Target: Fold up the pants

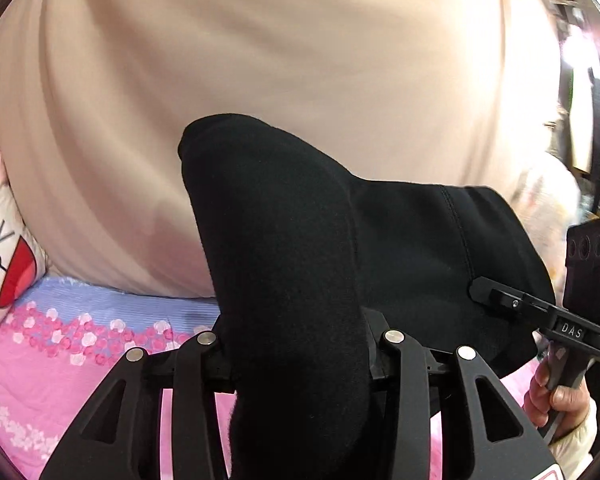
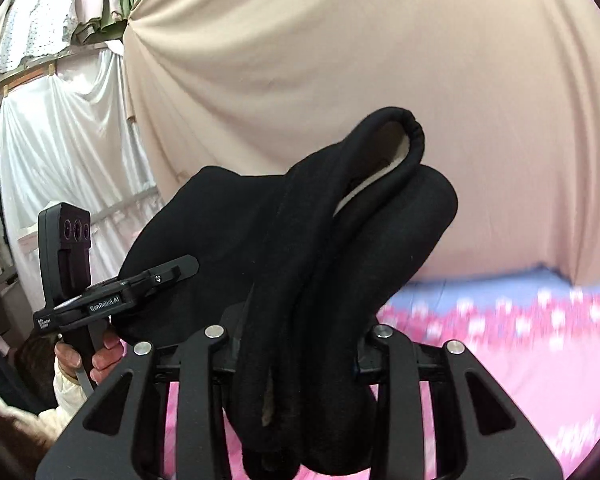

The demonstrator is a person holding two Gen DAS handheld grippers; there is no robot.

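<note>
Both grippers hold the black fleece-lined knit pants (image 1: 284, 264) aloft above the pink floral bedsheet (image 1: 60, 360), in front of a beige draped cloth backdrop (image 1: 260, 60). The left gripper (image 1: 296, 344) has its jaws clamped on a thick bunch of fabric; the right gripper (image 2: 296, 340) likewise pinches a rolled bundle. To fold cleanly, the two should probably draw apart and level so the cloth hangs flat. Fabric hides both sets of fingertips, and legs and waistband cannot be told apart.
</note>
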